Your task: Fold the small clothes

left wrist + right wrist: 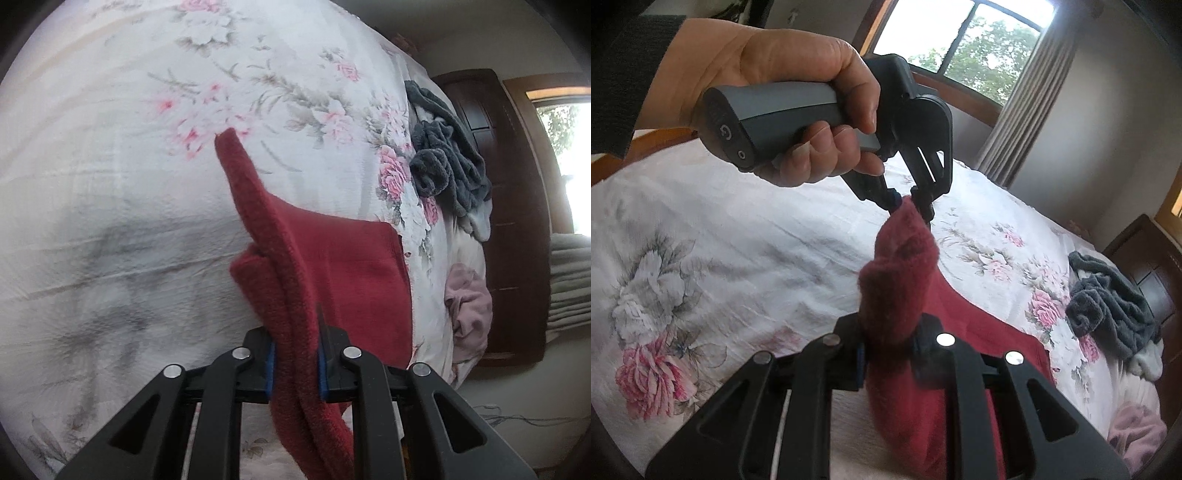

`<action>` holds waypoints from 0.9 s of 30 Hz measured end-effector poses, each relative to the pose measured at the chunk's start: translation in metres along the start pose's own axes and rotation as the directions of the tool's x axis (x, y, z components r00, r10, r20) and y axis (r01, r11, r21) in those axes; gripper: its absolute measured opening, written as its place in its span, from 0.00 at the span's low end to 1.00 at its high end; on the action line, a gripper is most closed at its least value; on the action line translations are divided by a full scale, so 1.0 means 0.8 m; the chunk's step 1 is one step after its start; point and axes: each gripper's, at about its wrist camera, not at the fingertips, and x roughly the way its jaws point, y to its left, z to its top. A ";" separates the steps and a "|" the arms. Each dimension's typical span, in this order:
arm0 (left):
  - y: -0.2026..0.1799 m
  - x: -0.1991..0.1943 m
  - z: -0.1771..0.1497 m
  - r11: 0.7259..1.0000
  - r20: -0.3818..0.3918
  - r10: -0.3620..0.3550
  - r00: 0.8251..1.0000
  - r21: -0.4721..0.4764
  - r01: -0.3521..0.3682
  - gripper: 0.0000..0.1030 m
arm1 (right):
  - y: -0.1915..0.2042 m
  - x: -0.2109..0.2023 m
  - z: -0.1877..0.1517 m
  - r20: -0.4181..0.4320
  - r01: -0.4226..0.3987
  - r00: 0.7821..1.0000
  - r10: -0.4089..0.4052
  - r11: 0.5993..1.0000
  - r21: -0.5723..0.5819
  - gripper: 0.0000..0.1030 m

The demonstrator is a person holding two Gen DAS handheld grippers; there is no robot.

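A dark red fleecy garment (pixel 332 258) hangs lifted above the floral bedspread (pixel 129 166), its lower part draping onto the bed. My left gripper (pixel 295 365) is shut on one thick folded edge of it. My right gripper (pixel 888 354) is shut on another bunched edge of the red garment (pixel 897 291). In the right wrist view the left gripper (pixel 910 205) shows farther off, held by a hand (pixel 783 92), pinching the cloth's upper corner. The stretch of cloth between the two grippers is taut and rolled.
A crumpled dark grey garment (pixel 447 155) and a pale pink one (pixel 469 306) lie near the bed's right edge. Dark wooden furniture (pixel 517 221) stands beyond that edge. A window (pixel 964 40) with curtains (pixel 1027 107) lies behind the bed.
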 end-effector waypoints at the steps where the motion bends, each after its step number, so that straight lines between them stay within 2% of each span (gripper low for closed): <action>1: -0.009 -0.002 0.000 1.000 0.000 0.010 1.000 0.007 -0.010 0.15 | -0.004 -0.002 0.000 0.001 -0.002 1.000 0.002 1.000 0.011 0.15; 9: -0.076 0.005 0.004 0.995 -0.008 0.077 0.997 0.067 -0.077 0.15 | -0.061 -0.021 -0.017 0.015 -0.047 0.999 0.045 0.985 0.168 0.14; 14: -0.125 0.030 0.005 0.983 -0.025 0.147 0.989 0.115 -0.143 0.15 | -0.103 -0.026 -0.041 0.028 -0.085 0.996 0.081 0.953 0.291 0.14; 22: -0.203 0.090 0.004 0.952 -0.048 0.248 0.967 0.195 -0.235 0.15 | -0.176 -0.032 -0.098 0.043 -0.131 0.991 0.125 0.874 0.469 0.14; 27: -0.231 0.134 0.002 0.932 -0.068 0.315 0.947 0.212 -0.295 0.15 | -0.211 -0.024 -0.144 0.056 -0.181 0.982 0.183 0.789 0.587 0.13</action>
